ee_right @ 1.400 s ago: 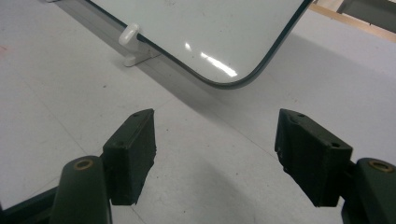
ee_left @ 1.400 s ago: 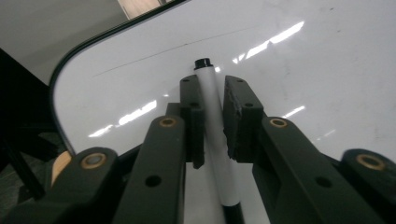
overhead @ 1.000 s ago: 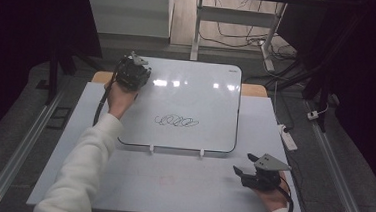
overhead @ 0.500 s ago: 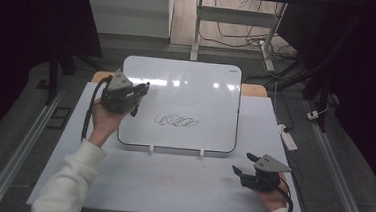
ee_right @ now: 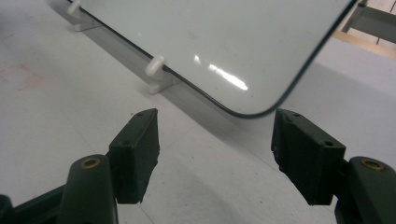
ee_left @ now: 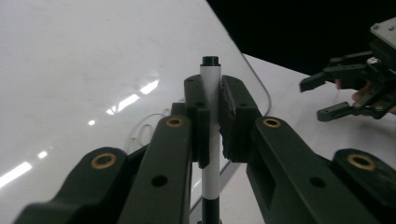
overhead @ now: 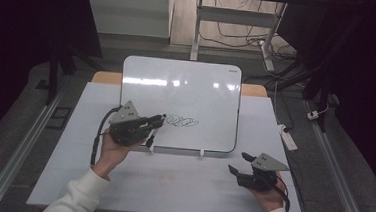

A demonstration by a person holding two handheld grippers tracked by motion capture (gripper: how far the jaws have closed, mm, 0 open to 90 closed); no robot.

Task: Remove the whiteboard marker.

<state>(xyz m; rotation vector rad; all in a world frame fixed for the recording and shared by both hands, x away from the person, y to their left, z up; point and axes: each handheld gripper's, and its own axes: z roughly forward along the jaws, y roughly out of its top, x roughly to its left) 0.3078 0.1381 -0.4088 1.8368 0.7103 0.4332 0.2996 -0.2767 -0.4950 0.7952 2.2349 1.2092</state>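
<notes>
Clamping slim white cylindrical marker [ee_left: 211,112], left gripper [ee_left: 212,121]; glossy whiteboard [overhead: 187,91].

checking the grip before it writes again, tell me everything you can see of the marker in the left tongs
The marker is a slim white barrel with a black end at the top and a black section lower down in the left gripper view. It looks like smooth plastic. The left tongs are shut on its middle, both pads pressed against the barrel. In the high view it hangs over the whiteboard, just left of the scribbled loops. Whether it touches the board cannot be told.
</notes>
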